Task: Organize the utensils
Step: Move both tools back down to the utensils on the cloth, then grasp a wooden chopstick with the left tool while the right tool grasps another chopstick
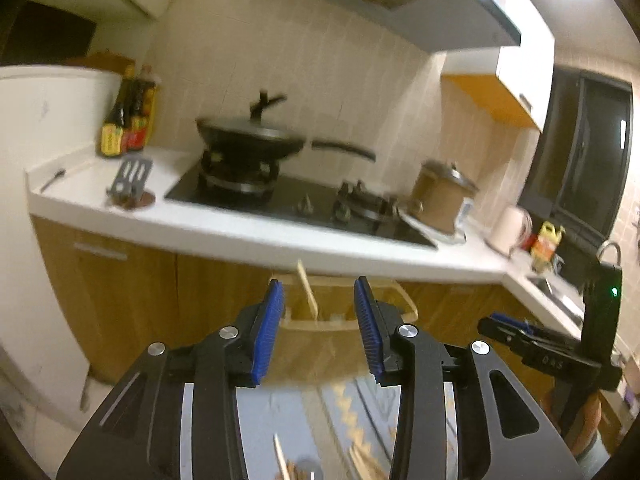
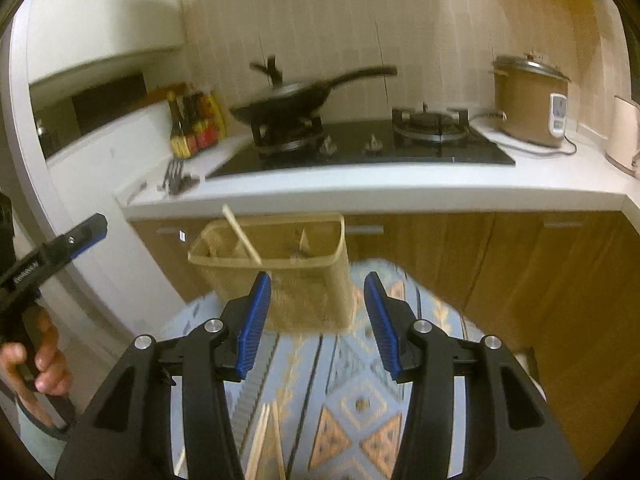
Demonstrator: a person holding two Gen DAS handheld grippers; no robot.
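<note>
Both the left gripper (image 1: 320, 320) and the right gripper (image 2: 318, 316) stand open and empty, facing the beige mesh holder (image 2: 280, 276) at the far edge of the patterned table (image 2: 360, 392). Loose chopsticks (image 2: 268, 444) lie at its near edge. They look light, stiff and slippery, best pinched mid-length; no writing is legible.

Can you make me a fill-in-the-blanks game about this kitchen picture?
1. The black wok sits on the ____ burner of the black gas stove.
2. A wooden chopstick leans in the beige mesh ____.
3. The brown rice cooker stands on the stove's ____ side.

Missing words: left; basket; right
</note>
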